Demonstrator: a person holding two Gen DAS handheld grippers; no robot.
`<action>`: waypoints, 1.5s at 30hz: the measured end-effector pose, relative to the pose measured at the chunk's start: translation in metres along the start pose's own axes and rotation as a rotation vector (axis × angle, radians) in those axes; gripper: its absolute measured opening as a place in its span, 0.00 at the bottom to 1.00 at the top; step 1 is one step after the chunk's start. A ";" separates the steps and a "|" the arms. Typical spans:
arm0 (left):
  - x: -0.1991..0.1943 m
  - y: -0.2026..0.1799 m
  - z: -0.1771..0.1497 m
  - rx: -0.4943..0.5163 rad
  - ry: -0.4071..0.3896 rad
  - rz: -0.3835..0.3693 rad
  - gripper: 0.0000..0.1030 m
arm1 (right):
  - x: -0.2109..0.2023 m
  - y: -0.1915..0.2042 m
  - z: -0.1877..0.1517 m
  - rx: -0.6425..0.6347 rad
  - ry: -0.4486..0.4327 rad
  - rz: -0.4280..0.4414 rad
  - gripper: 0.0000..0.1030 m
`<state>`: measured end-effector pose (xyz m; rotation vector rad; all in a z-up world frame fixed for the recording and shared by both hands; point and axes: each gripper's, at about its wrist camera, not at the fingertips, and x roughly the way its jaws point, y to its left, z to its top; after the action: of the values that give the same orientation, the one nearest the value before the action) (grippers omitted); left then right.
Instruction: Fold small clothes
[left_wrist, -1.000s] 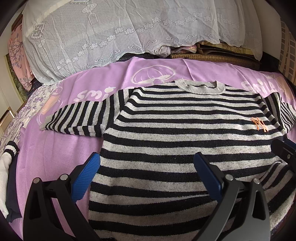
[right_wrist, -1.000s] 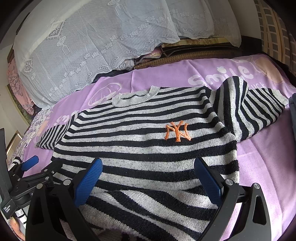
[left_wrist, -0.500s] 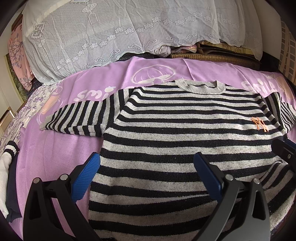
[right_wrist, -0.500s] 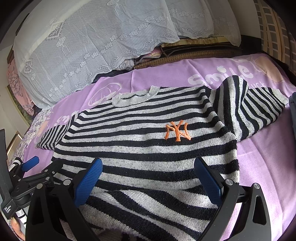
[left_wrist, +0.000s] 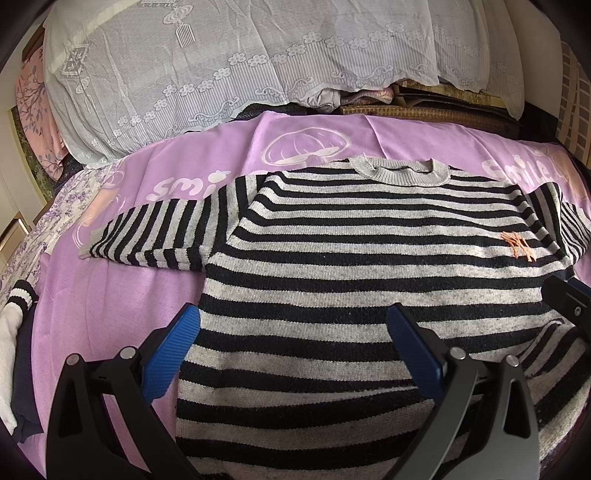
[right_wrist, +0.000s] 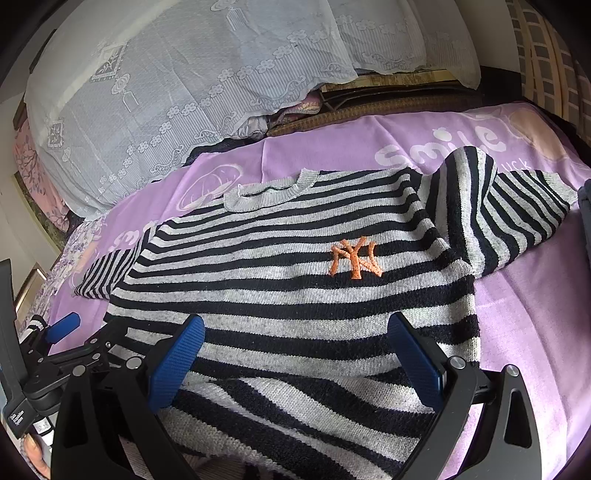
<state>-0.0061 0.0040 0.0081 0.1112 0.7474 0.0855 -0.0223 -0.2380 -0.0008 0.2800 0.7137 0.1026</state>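
A small black-and-grey striped sweater (left_wrist: 351, 266) with an orange logo (right_wrist: 354, 258) lies face up on a purple sheet (left_wrist: 110, 295), collar away from me. Its left sleeve (left_wrist: 155, 232) is spread out sideways; its right sleeve (right_wrist: 498, 206) bends outward to the right. The bottom hem is rumpled near the cameras. My left gripper (left_wrist: 291, 332) hovers open over the lower left of the sweater, nothing between its blue pads. My right gripper (right_wrist: 295, 343) stands open over the lower right part. The left gripper (right_wrist: 62, 328) also shows at the left edge of the right wrist view.
A white lace cloth (left_wrist: 240, 62) covers a pile at the far edge of the bed. A white and dark garment (left_wrist: 14, 332) lies at the left. A brown woven mat (right_wrist: 369, 110) sits beyond the purple sheet. A dark item (right_wrist: 585, 206) lies at the right edge.
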 end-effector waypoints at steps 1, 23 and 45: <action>0.000 0.000 0.000 0.000 0.000 0.000 0.96 | 0.000 0.000 0.000 0.000 0.000 0.000 0.97; -0.033 0.130 -0.103 -0.229 0.251 -0.378 0.96 | -0.103 -0.045 -0.078 0.050 0.091 0.102 0.97; -0.018 0.124 -0.108 -0.450 0.323 -0.808 0.13 | -0.070 0.025 -0.087 0.182 0.164 0.375 0.14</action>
<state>-0.0978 0.1319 -0.0418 -0.6473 1.0283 -0.5087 -0.1321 -0.2084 -0.0121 0.5837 0.8288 0.4226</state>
